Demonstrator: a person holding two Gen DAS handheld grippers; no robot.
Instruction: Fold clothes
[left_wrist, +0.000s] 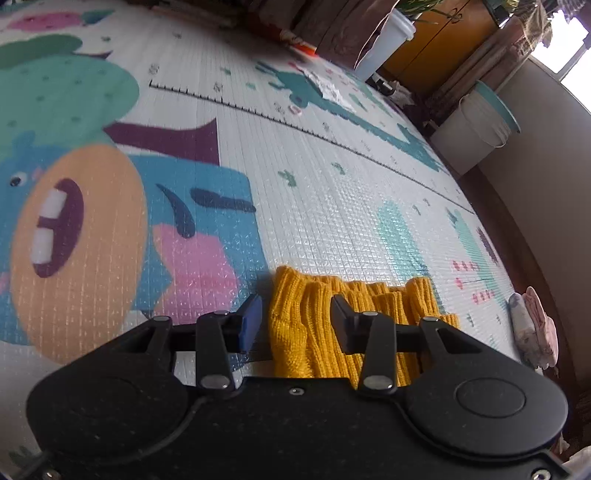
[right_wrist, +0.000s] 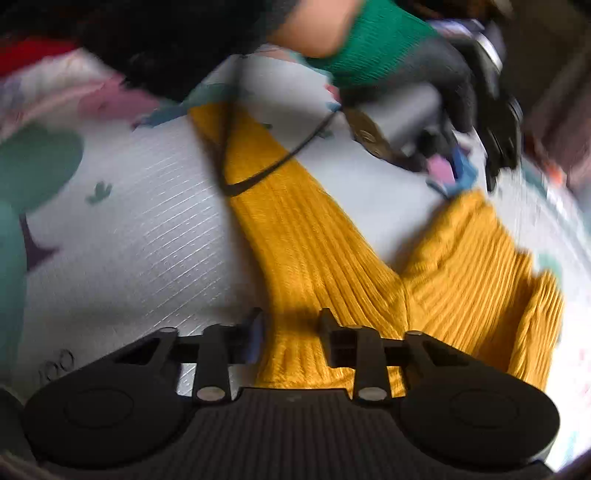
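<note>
A yellow ribbed knit garment (right_wrist: 314, 251) lies on the patterned play mat (right_wrist: 129, 240), two long parts spread in a V. My right gripper (right_wrist: 291, 325) points down at the cuff of one part; the cuff lies flat and unbunched between its fingers, so the jaws stand open. In the right wrist view a hand in a black glove with a green cuff (right_wrist: 406, 55) holds my left gripper (right_wrist: 478, 181) at the end of the other part. My left gripper (left_wrist: 295, 321) stands open, with a bunched ribbed edge of the yellow garment (left_wrist: 321, 314) between its fingers and a gap at the blue pad.
The mat (left_wrist: 314, 177) stretches far ahead of the left gripper. White buckets (left_wrist: 476, 129) and wooden furniture (left_wrist: 443, 40) line its far right edge. A small pile of pale pink clothes (left_wrist: 535, 328) sits at the mat's right edge.
</note>
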